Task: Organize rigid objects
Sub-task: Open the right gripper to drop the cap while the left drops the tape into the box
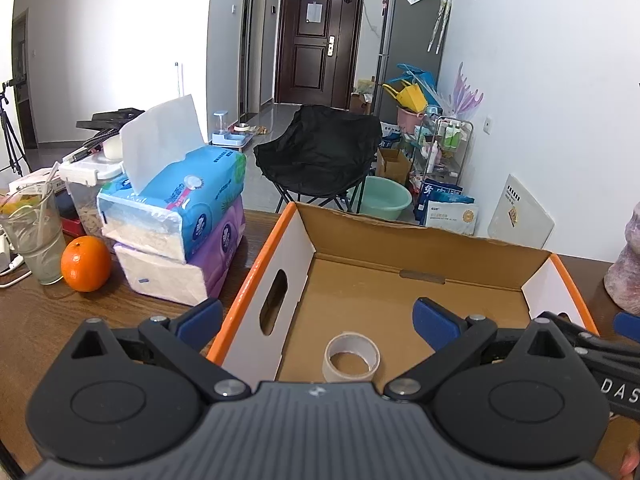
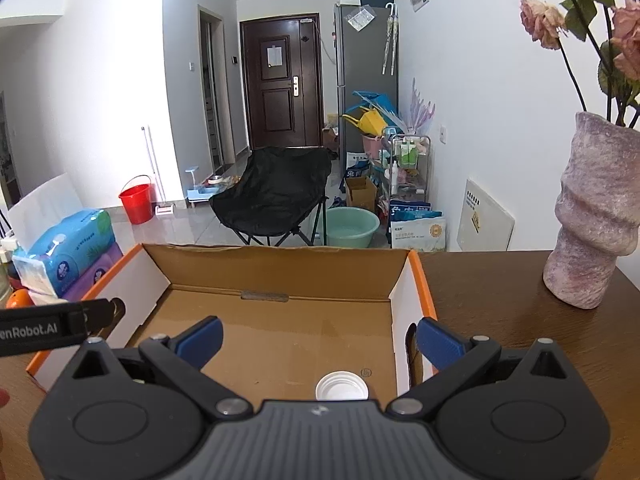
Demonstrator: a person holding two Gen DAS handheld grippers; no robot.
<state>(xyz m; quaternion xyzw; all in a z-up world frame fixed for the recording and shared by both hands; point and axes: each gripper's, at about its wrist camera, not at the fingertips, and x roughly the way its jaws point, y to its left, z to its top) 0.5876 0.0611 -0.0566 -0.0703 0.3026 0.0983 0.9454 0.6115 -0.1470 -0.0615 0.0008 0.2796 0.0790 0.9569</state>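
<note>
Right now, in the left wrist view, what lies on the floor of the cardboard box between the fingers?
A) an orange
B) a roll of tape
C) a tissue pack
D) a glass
B: a roll of tape lies on the floor of the cardboard box; the orange is outside on the table.

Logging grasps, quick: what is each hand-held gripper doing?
Left hand-held gripper: open, holding nothing.
Right hand-held gripper: open, holding nothing.
</note>
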